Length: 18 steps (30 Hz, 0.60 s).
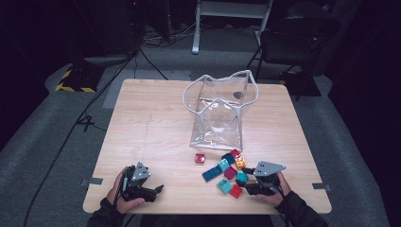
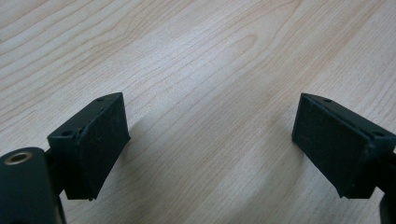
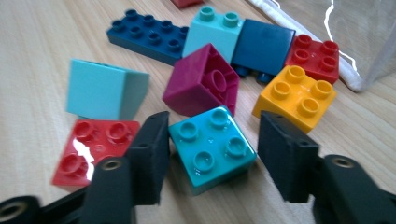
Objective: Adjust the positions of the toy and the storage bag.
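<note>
Near the table's front edge, the right gripper straddles a teal block without pinching it, while the left gripper is released over bare wood.

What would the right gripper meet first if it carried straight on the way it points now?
Most likely the teal four-stud brick, which already sits between the right gripper's open jaws, apparently with a gap on the right side. Just behind it lies the magenta brick, tipped on its side; depth between them is hard to judge.
</note>
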Each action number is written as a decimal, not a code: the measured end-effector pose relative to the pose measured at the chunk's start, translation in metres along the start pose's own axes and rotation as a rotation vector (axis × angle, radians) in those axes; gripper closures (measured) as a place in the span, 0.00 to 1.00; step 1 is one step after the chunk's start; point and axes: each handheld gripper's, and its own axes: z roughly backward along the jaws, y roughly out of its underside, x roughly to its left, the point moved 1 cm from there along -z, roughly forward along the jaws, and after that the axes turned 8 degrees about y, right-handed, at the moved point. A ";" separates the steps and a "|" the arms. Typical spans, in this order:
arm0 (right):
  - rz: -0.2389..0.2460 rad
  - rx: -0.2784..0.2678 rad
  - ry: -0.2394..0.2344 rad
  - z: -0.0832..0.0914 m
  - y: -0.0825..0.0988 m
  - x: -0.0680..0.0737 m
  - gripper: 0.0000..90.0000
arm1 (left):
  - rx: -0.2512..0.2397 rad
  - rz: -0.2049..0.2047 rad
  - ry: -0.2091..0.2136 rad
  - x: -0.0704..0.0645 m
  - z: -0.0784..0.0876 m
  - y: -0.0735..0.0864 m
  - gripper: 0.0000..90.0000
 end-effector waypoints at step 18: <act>-0.064 0.016 0.109 0.016 0.020 -0.046 0.66 | 0.004 0.000 -0.001 0.001 -0.001 -0.001 0.10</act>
